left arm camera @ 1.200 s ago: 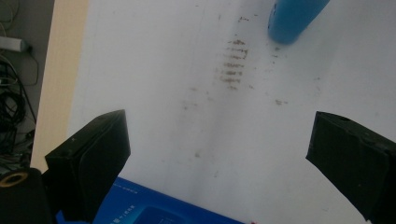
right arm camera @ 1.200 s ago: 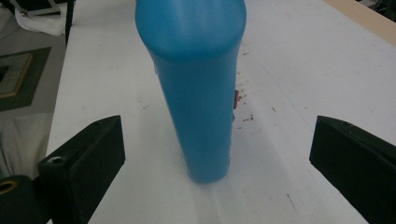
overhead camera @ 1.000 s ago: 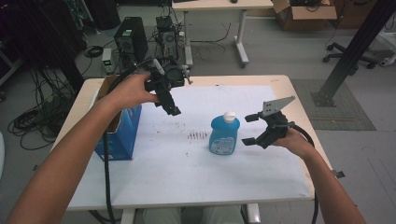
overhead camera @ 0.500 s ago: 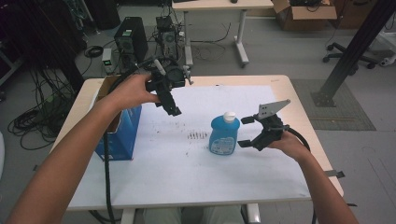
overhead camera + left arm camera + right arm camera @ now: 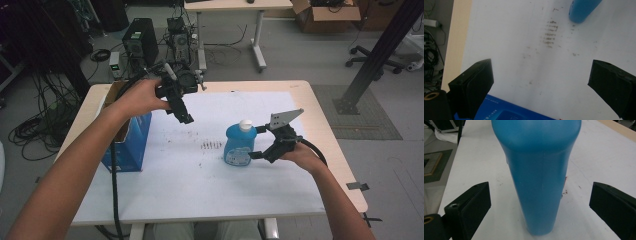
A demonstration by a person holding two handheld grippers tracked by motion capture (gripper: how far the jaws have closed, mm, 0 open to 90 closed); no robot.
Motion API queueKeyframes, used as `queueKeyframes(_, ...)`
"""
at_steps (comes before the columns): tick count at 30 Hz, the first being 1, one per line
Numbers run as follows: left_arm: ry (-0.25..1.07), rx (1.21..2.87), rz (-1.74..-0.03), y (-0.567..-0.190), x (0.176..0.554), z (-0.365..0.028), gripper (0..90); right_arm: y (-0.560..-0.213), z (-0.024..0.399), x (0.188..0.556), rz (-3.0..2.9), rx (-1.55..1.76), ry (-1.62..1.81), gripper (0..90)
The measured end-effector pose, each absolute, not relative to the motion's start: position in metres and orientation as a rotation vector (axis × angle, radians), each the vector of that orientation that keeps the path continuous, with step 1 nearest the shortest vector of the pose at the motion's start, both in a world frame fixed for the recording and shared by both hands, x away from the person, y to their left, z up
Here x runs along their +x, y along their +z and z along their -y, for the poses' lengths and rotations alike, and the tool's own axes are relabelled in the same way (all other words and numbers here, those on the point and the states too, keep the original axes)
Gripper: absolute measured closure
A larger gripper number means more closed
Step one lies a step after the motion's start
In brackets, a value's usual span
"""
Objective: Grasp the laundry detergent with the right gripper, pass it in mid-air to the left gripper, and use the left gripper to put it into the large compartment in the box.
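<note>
Right gripper (image 5: 256,142) gapes wide around the upright blue bottle (image 5: 239,145) — untouched — left gripper (image 5: 182,114) hangs wide open, empty

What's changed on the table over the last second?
The right gripper has slid left toward the blue bottle, its open jaws now on either side of it without gripping. The bottle stays upright in place. The left gripper hangs open above the table beside the blue box, unmoved.

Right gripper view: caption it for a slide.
Open right hand-held gripper straddles an upright blue bottle on the white table cover, jaws clear of both sides.
</note>
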State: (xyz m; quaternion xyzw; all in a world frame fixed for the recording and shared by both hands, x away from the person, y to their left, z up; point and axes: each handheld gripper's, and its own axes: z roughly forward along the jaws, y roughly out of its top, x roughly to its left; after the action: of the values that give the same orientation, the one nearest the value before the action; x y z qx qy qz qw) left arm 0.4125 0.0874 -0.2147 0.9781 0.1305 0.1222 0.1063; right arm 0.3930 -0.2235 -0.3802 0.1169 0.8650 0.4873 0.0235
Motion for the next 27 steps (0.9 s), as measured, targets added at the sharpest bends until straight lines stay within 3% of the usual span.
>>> queueKeyframes(27,0.363,2.874,-0.385,-0.215,0.413,-0.088,6.3,-0.395,0.205,0.394,-2.624,0.344,1.571,5.5)
